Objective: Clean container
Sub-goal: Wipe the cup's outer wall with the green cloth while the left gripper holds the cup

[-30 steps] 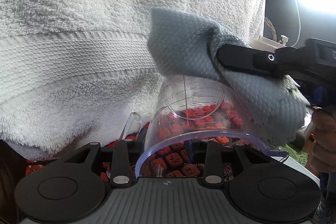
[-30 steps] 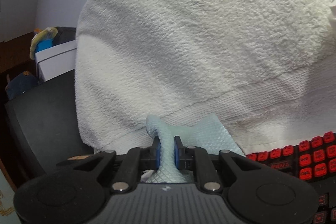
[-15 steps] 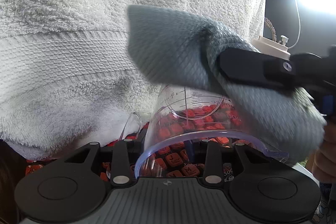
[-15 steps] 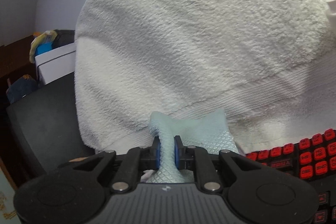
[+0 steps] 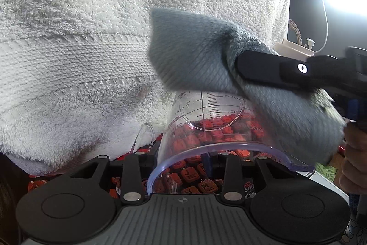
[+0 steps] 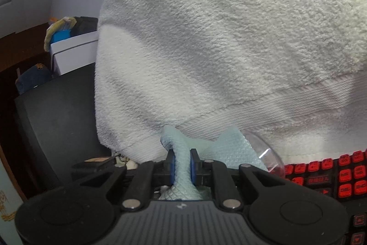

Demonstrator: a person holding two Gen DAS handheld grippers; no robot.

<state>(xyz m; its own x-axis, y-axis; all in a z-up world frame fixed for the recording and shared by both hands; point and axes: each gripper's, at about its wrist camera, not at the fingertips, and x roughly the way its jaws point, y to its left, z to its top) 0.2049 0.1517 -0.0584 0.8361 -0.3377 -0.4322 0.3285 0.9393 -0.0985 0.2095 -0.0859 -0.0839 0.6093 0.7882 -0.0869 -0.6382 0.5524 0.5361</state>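
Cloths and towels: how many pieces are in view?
2. A large white terry towel hangs behind the scene. A small pale blue waffle-textured cloth is pinched in the right gripper, against the clear plastic measuring cup.

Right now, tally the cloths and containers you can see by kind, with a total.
Blue-grey waffle-weave cleaning cloth: 1
White terry towel: 1
Clear plastic measuring jug: 1
Total: 3
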